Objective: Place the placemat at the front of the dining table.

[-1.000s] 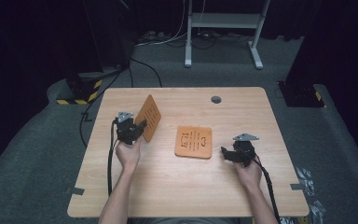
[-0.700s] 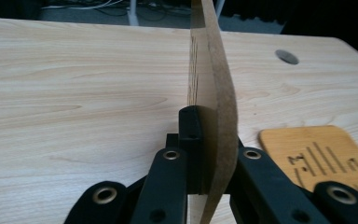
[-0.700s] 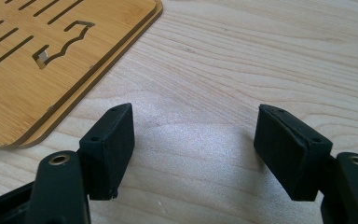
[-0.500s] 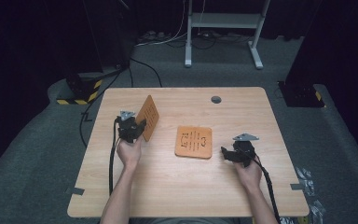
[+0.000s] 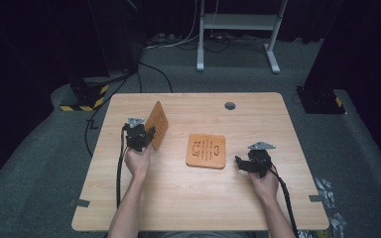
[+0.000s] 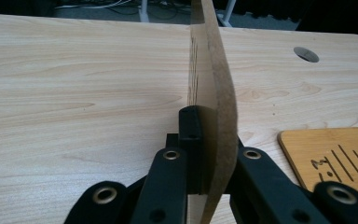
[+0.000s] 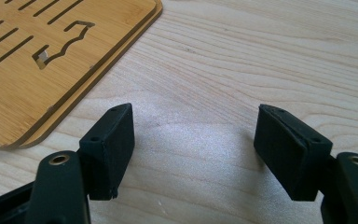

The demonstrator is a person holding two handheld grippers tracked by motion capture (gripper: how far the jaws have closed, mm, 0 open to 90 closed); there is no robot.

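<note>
A thin slotted wooden board (image 5: 157,124) stands on edge at the left of the table, and my left gripper (image 5: 146,136) is shut on its near end. In the left gripper view the board (image 6: 214,93) rises edge-on between the black jaws of that gripper (image 6: 209,140), which press on both its faces. A second slotted board (image 5: 206,150) lies flat in the middle of the table. My right gripper (image 5: 239,163) rests low, just right of it, pointing toward it. In the right gripper view that gripper (image 7: 193,135) is open over bare wood, with the flat board's corner (image 7: 42,56) at upper left.
A round cable hole (image 5: 229,105) sits near the table's far edge. Cables trail from both grippers toward the near edge. Tape strips (image 5: 79,203) mark the table's near sides. A white desk frame (image 5: 238,29) stands on the floor beyond.
</note>
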